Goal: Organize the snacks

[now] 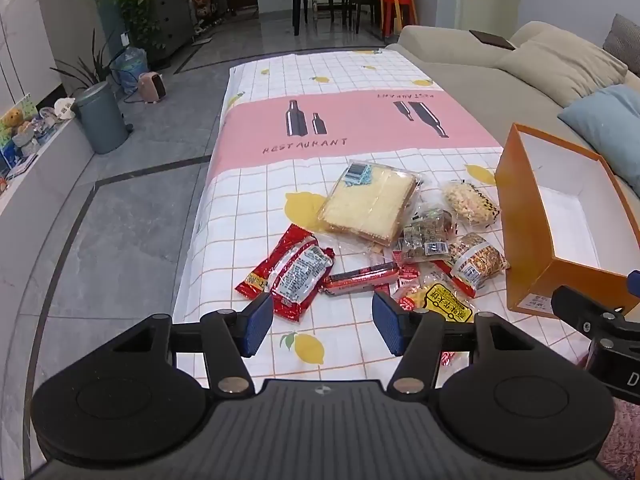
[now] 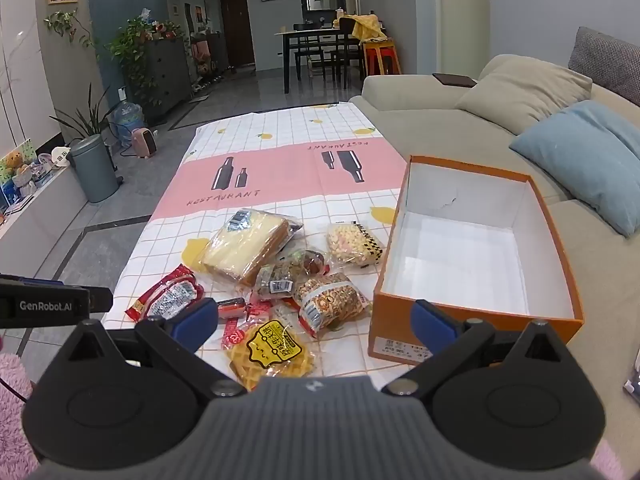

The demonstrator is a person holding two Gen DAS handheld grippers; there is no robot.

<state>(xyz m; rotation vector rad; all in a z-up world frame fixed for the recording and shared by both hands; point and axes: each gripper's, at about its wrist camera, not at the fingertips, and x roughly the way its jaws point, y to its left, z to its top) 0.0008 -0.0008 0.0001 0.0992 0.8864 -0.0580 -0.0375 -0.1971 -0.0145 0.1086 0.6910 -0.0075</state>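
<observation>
Tongs on both sides gape empty: left tongs (image 1: 322,326) hover at the snack pile's (image 1: 404,240) 6 o'clock, right tongs (image 2: 316,322) wider, above the waffle pack (image 2: 272,354).

Black tool (image 1: 322,326) arms, blue pads (image 1: 258,322), silver screws.

The orange box (image 1: 560,216) runs off the right edge of the left wrist view, the waffle packet (image 2: 272,354) is partly hidden behind the gripper body at lower centre of the right wrist view, and the small packets' label print (image 2: 276,286) is illegible.
</observation>
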